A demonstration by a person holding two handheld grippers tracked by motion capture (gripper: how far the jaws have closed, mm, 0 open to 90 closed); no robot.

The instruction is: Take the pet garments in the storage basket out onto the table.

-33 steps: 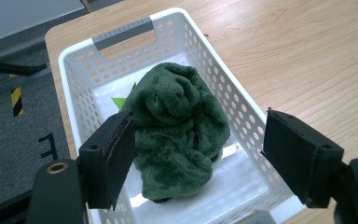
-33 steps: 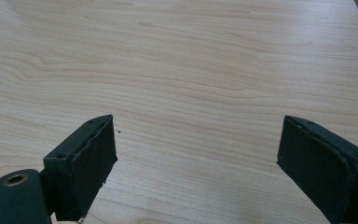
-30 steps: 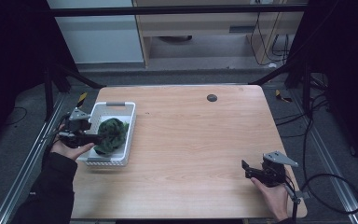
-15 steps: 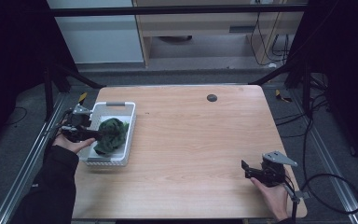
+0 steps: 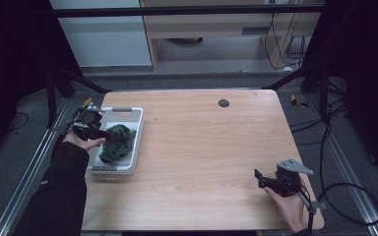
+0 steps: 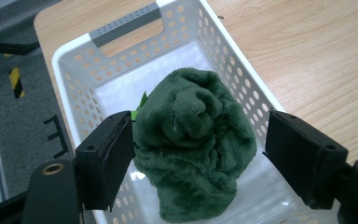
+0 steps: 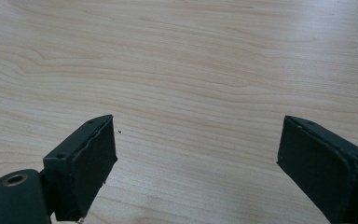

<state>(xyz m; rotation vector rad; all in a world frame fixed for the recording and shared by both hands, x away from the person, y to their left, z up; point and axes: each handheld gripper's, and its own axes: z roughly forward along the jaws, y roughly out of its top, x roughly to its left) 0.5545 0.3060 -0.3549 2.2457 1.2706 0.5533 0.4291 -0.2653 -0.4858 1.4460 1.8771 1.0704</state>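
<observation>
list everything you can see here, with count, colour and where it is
basket: 1, white plastic with holes and a grey handle, left edge of the table
plush cloth: 1, dark green, bunched up inside the basket, a small bright green bit showing at its edge
table: 1, light wood, centre of the high view
round cap: 1, dark, set in the table near its far edge
cables: several, black, on the floor right of the table
left gripper: 1, black, jaws open on either side of the cloth above the basket
right gripper: 1, black, jaws open over bare table at the near right corner
</observation>
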